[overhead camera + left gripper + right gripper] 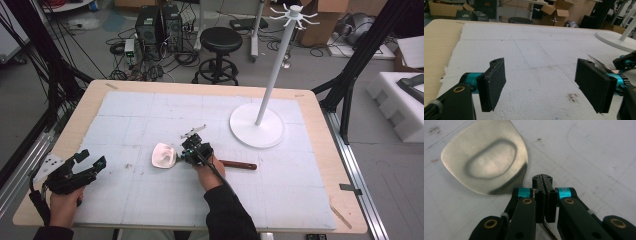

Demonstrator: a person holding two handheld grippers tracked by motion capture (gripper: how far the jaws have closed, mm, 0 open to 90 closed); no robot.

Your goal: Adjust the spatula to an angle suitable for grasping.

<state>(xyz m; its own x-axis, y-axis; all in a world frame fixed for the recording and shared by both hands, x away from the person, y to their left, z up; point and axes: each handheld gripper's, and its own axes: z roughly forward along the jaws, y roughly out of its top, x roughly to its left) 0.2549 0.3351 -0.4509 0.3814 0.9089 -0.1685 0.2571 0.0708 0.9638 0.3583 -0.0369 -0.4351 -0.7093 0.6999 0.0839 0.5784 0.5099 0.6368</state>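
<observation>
Spatula: there it is, a metal spatula (165,155) lying flat on the white foam mat (130,120), near the middle of the table, blade toward the person's left and the brown wooden handle (240,164) running off to the right.
Spatula blade up close: in the right gripper view the shiny blade (486,157) sits just ahead of the jaws, flat against the mat, with a soft oval reflection in its middle.
Right gripper: the right gripper (192,152) is down over the spatula's neck, and its jaws are pressed together, pad against pad. A thin metal shank shows below the closed pads in the right gripper view; whether the pads pinch it, I cannot tell.
Left gripper: the left gripper (90,162) sits well apart at the near left corner of the mat, jaws spread wide with bare foam between the black pads (492,83).
Seen from the left: the left gripper view catches the edge of the spatula blade and the other gripper at its far right.
Containers: none on the mat, so nothing holds anything here.
Stand: a white rack stand (257,125) with a round base and a tall pole rises at the far right of the mat, well apart from the spatula.
Table: light wooden table (320,130) under the foam.
</observation>
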